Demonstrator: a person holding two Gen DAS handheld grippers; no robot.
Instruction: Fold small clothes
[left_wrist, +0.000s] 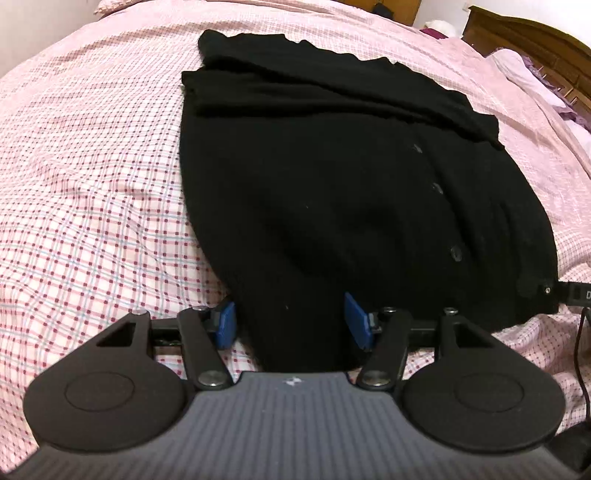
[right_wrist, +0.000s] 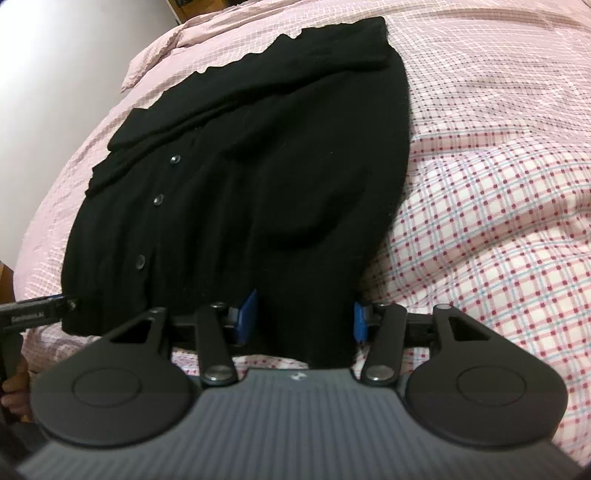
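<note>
On the checked bedspread (left_wrist: 92, 192) you've got one black cardigan (left_wrist: 332, 192); both the left gripper (left_wrist: 290, 325) and right gripper (right_wrist: 303, 317) sit half-open straddling its near hem, grip unclear.

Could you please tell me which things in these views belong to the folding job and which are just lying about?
Part of the job: black cardigan, left gripper, right gripper.

Just lying about: checked bedsheet, pillow, wooden headboard.
</note>
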